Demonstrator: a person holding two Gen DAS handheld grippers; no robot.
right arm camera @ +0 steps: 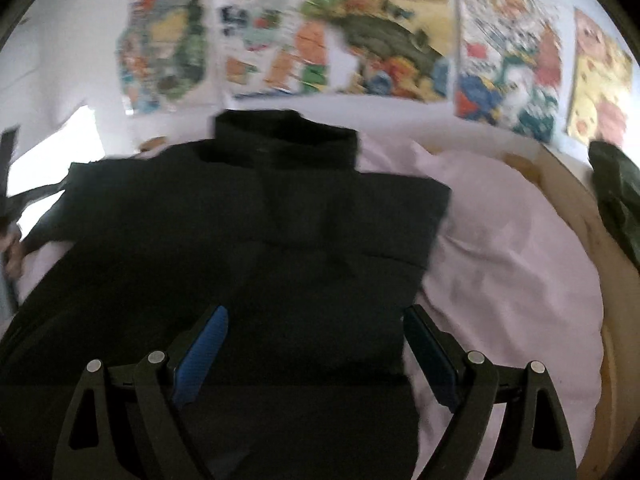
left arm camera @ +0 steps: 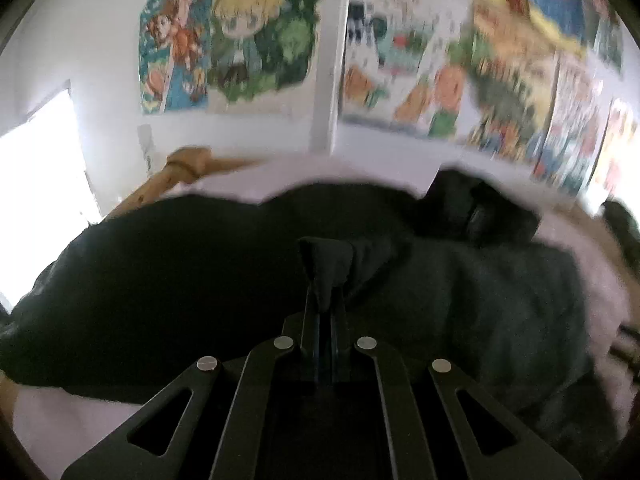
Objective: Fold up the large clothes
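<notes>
- Dark fabric of the black jacket (left arm camera: 200,280) filled the left wrist view, spread on the pale pink sheet (left arm camera: 60,420); the left gripper (left arm camera: 325,296) was clenched on a pinched-up fold of it.
- Black again in the right wrist view: the jacket (right arm camera: 240,240) lay flat, high collar (right arm camera: 284,140) towards the postered wall (right arm camera: 360,40). The right gripper (right arm camera: 316,344) hung released above its lower part, holding nothing.
- Folding looked barely begun; most folds seemed left.
</notes>
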